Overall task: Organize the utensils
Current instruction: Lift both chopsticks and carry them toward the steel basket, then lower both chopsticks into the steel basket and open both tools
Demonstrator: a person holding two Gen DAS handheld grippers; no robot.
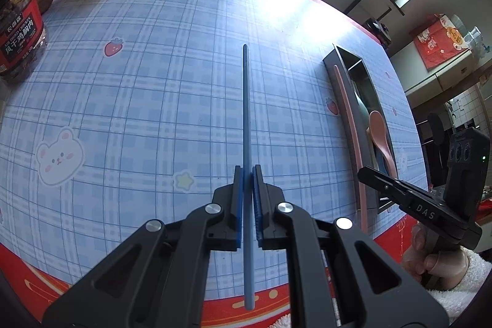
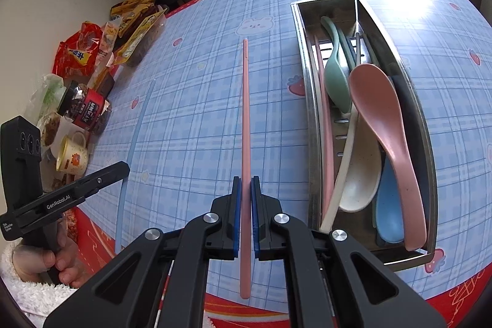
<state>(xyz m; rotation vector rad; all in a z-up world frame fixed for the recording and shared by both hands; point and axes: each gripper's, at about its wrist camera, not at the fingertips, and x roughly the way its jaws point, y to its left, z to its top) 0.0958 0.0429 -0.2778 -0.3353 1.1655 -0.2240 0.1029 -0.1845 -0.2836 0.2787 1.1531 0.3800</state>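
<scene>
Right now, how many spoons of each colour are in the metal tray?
In the metal tray:
pink spoon: 1
green spoon: 1
white spoon: 1
blue spoon: 1
Total: 4 spoons

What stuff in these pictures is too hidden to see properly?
- Blue spoon, right wrist view: mostly covered by the pink spoon and white spoon.
- Metal tray, left wrist view: near end hidden behind the right gripper.
- Blue chopstick, right wrist view: its middle hidden by the left gripper.
</scene>
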